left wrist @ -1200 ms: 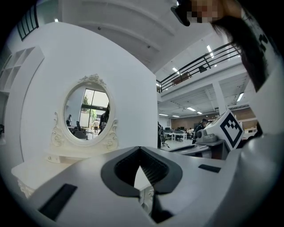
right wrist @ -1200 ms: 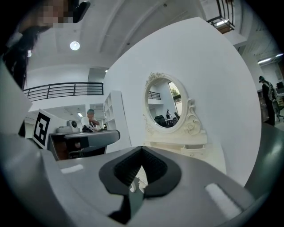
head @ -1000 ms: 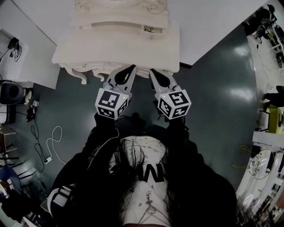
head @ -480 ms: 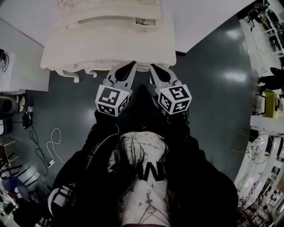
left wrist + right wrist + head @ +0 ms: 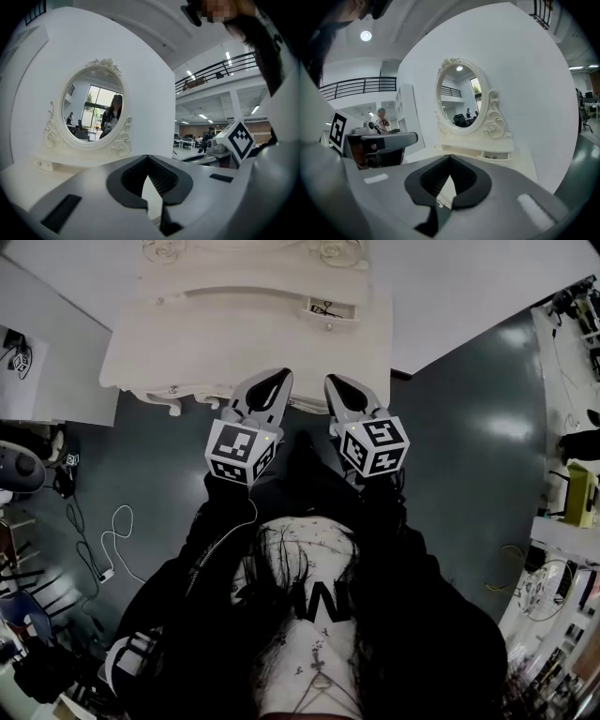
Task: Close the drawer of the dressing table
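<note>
Smooth, matt cream paint on the dressing table (image 5: 234, 343) at the top of the frame. Glossy glass in its mirror (image 5: 93, 110). Smooth, satin grey plastic on the left gripper (image 5: 268, 387) and right gripper (image 5: 341, 390), with ribbed black rubbery pads (image 5: 131, 177). Dark floor (image 5: 469, 437) at right, smooth, faintly shiny.

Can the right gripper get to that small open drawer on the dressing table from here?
Probably yes: the right gripper hovers at the front edge of the tabletop, and the surface between it and the open drawer looks bare.
</note>
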A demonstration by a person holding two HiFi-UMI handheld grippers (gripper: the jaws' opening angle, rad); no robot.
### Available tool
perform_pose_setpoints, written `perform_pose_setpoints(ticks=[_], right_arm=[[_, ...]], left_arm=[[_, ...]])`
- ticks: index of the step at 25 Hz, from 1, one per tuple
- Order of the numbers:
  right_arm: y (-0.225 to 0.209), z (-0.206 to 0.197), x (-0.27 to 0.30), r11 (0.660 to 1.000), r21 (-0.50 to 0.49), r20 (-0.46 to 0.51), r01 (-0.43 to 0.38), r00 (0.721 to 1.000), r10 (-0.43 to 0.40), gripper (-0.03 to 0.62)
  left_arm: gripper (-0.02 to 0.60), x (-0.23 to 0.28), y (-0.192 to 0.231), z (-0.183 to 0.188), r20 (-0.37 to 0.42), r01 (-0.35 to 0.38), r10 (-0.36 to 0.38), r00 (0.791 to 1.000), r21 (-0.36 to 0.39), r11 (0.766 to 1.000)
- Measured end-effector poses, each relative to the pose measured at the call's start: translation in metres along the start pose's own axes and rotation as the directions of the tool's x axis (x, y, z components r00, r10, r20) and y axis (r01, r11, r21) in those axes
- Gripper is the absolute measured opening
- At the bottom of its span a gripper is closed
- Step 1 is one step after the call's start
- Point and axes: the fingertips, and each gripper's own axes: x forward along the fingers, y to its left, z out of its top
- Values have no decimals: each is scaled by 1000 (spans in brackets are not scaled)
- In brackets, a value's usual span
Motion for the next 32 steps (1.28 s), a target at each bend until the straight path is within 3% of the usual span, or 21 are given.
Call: perform_pose_setpoints(ticks=[7, 16, 23, 26, 32], right_arm=[[-55, -6, 45, 1000, 21, -68, 1, 998, 1, 8], [-113, -36, 86, 992, 118, -155, 37, 988, -18, 9], [-140, -62, 115, 986, 157, -216, 50, 976, -15, 11], [-148, -75, 129, 985, 166, -252, 47, 968, -4, 58], [-164, -93, 154, 987, 142, -302, 78, 953, -32, 58]], left_arm=[[0, 56, 20, 6, -14, -10, 10, 1000, 0, 1000], [0, 104, 38, 7, -57, -24, 25, 998, 20, 1000], [0, 125, 50, 4, -88, -41, 42, 995, 17, 999], [0, 132, 54, 1, -98, -46, 48, 994, 16, 999], [0, 137, 64, 0, -115, -66, 67, 991, 17, 998]])
